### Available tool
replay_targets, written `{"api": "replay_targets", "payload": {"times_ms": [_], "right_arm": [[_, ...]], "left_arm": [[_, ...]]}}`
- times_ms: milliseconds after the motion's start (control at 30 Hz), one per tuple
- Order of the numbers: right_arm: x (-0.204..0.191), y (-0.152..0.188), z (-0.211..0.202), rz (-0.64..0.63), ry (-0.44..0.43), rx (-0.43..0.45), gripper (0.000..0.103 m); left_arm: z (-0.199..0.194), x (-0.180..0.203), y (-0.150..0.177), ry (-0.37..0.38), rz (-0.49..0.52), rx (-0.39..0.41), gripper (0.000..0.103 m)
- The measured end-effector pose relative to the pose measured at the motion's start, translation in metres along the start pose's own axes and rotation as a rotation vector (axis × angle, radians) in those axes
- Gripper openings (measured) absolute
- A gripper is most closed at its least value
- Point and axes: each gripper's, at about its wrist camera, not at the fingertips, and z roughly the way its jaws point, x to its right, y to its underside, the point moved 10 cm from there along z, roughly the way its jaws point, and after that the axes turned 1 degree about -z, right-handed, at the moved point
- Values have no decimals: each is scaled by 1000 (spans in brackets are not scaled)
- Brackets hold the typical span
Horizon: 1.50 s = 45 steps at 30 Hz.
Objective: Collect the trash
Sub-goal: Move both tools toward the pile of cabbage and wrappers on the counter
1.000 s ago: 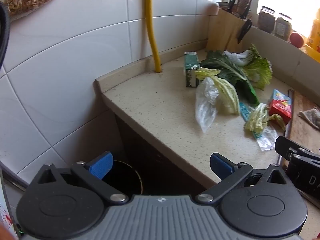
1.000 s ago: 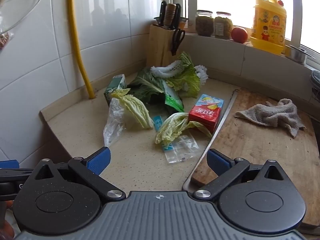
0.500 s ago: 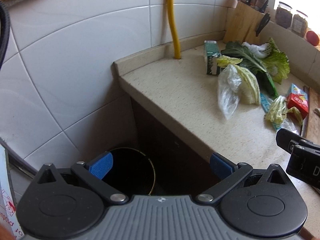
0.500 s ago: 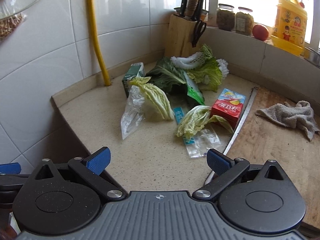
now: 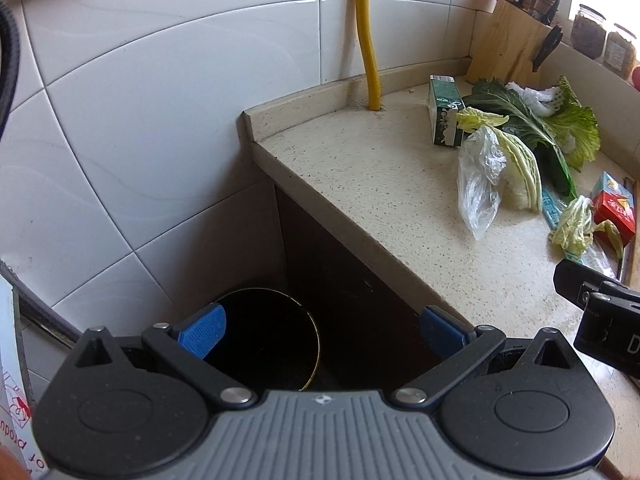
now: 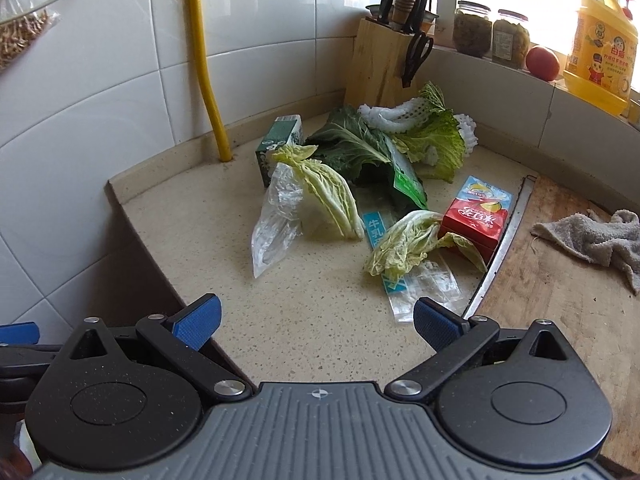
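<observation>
My left gripper (image 5: 320, 334) hangs with its blue-padded fingers spread wide and nothing between them, off the end of the speckled countertop (image 5: 360, 168) and above a dark round bin (image 5: 266, 336) that stands on the floor against the white tiled wall (image 5: 140, 120). My right gripper (image 6: 316, 318) is also spread apart and empty, held over the counter's near edge; its black body shows at the right edge of the left camera's view. The trash lies in a loose heap further along the counter: a crumpled clear plastic bag (image 6: 276, 224) touching a pale cabbage leaf (image 6: 328, 196), a green carton (image 6: 278, 144) standing behind them near the yellow hose (image 6: 204, 64) that comes down the wall, a big dark green leaf (image 6: 352, 148) with a green wrapper (image 6: 408, 182) lying over it, and white foam netting (image 6: 394, 114) resting on a light green leaf (image 6: 438, 144) at the back. Nearer me, a second wilted cabbage leaf (image 6: 404, 240) lies over a clear wrapper with blue print (image 6: 416, 284), and touches a red drink carton (image 6: 476, 216) lying just beside the metal strip at the edge of the wooden board (image 6: 560, 272). A grey rag (image 6: 596, 236) sits crumpled on that board. A knife block (image 6: 380, 56) stands in the corner.
</observation>
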Motion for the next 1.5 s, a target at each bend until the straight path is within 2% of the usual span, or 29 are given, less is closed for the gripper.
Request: {"api": "replay_targets", "payload": {"times_ms": [300, 667, 900, 1200, 1367, 1500], "right_arm": [[21, -9, 17, 21, 15, -14, 103], [74, -23, 47, 86, 49, -46, 103], [97, -34, 67, 103, 45, -58, 103], [126, -33, 90, 145, 36, -94, 103], [141, -31, 96, 163, 29, -103, 103], [151, -29, 99, 192, 31, -109, 103]], "left_arm": [[12, 18, -16, 4, 22, -3, 101], [36, 75, -39, 41, 79, -8, 101], [49, 103, -51, 39, 94, -12, 101], [66, 128, -62, 24, 122, -26, 101], [67, 140, -66, 73, 107, -21, 101], [67, 151, -68, 65, 137, 2, 101]]}}
